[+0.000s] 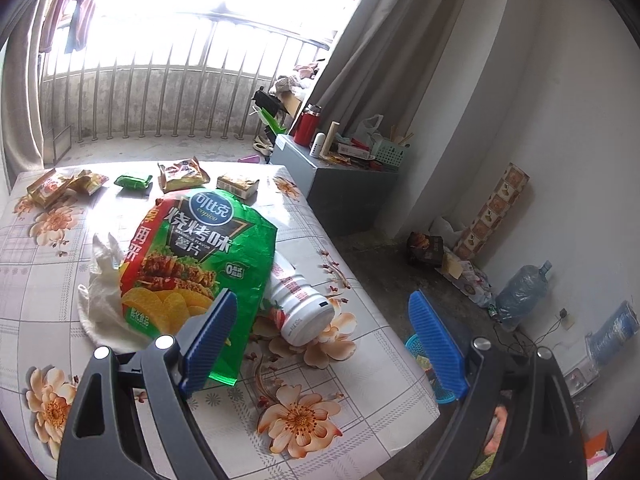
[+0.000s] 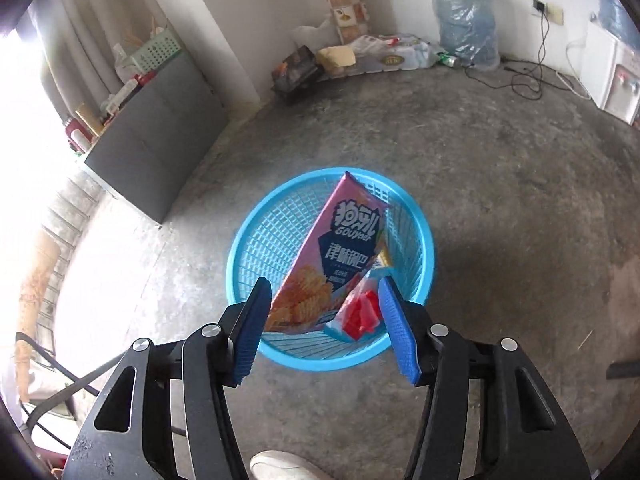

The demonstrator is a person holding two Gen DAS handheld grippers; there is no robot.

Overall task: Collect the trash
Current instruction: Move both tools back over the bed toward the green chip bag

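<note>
In the left wrist view a green chip bag [image 1: 188, 264] lies on the flowered table [image 1: 360, 368], over a white bottle [image 1: 300, 300] on its side and a crumpled white tissue [image 1: 100, 304]. My left gripper [image 1: 324, 320] is open just above the table, its left finger over the bag's near end. Several small snack packets [image 1: 182, 176] lie at the far edge. In the right wrist view my right gripper [image 2: 324, 304] is open above a blue basket [image 2: 256, 240] on the floor. A pink chip bag [image 2: 340, 256] and a red-and-clear wrapper [image 2: 358, 312] lie inside the basket.
The blue basket [image 1: 418, 344] shows past the table's right edge. A grey cabinet [image 1: 340, 184] with clutter stands behind the table. Water jugs [image 2: 466, 20], boxes and cables line the far wall. A white shoe [image 2: 288, 466] is under my right gripper.
</note>
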